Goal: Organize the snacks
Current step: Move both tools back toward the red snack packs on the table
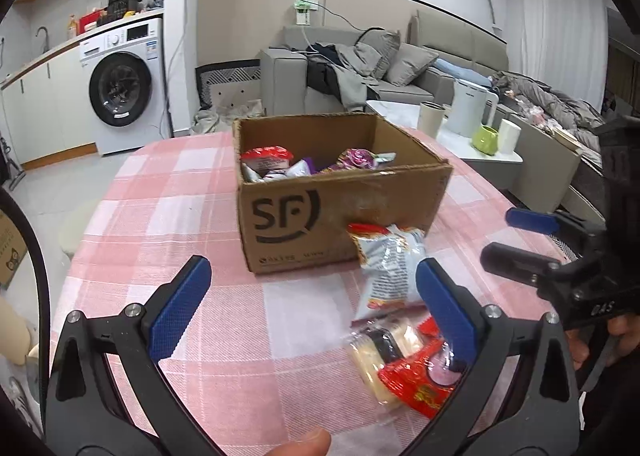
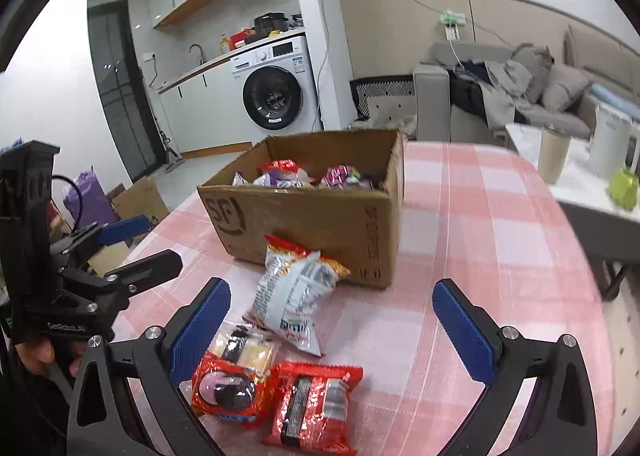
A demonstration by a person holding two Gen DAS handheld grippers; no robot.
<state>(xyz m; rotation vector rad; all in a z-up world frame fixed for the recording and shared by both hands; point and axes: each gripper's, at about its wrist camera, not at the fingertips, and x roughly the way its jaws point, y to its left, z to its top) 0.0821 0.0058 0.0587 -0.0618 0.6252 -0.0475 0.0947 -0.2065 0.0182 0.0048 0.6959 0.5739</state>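
An open cardboard box (image 1: 344, 216) (image 2: 312, 216) stands on the pink checked table, with several snack packs inside. A white and orange chip bag (image 1: 390, 266) (image 2: 294, 296) leans against its front wall. Nearer lie a clear pack with a yellow and black biscuit (image 1: 380, 352) (image 2: 244, 348) and a red round-cookie pack (image 1: 420, 380) (image 2: 230, 392). A second red pack (image 2: 314, 404) lies flat beside it. My left gripper (image 1: 312, 304) (image 2: 140, 244) is open, to the left of the packs. My right gripper (image 2: 332, 328) (image 1: 516, 236) is open above the loose packs.
The table (image 1: 200, 192) has bare cloth left of the box and to its right (image 2: 480, 236). Beyond stand a low white table with cups and a kettle (image 1: 468, 112), a grey sofa (image 1: 400, 68) and a washing machine (image 1: 124, 88). A thumb (image 1: 304, 442) shows at the bottom edge.
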